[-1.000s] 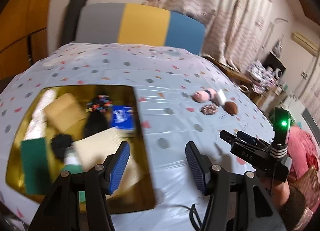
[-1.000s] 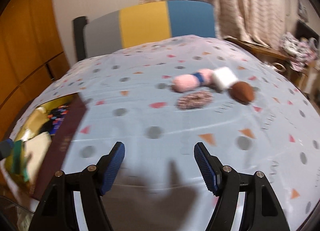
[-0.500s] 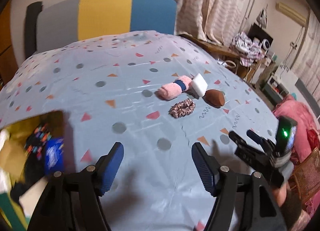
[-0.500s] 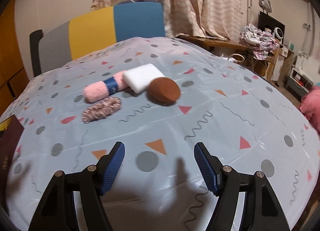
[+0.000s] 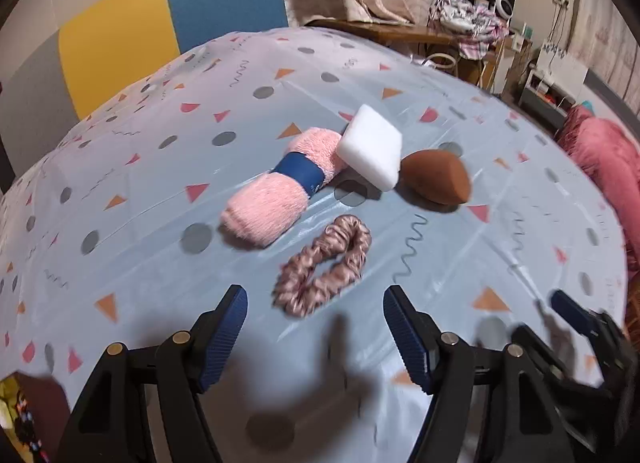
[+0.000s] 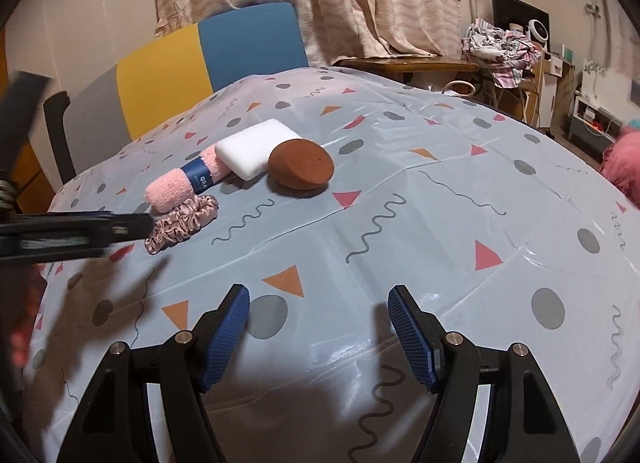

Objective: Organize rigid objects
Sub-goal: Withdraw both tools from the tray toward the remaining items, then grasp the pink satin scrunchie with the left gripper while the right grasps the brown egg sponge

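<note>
Left wrist view: the left gripper [image 5: 315,337] hangs over the tablecloth-covered table [image 5: 120,191] with its jaws spread wide and nothing between them. Just beyond its fingertips lies a pink satin scrunchie [image 5: 324,265]. Past that, toward the middle of the surface, a rolled pink towel [image 5: 280,191] with a blue band touches a white sponge block [image 5: 370,151], and a brown egg-shaped sponge [image 5: 436,179] sits just beside the block. At the near left corner a sliver of a box [image 5: 18,419] shows, holding something dark and multicoloured that is too cropped to make out. The right gripper [image 5: 576,319] appears blurred near the right edge.

Right wrist view: the right gripper [image 6: 318,333] has its jaws apart, holding nothing, above bare cloth near the front edge. The four items cluster toward the far left of the surface; the right half is open. A blurred finger of the left gripper [image 6: 132,223] reaches in from the left, its tip beside the scrunchie [image 6: 182,223].
</note>
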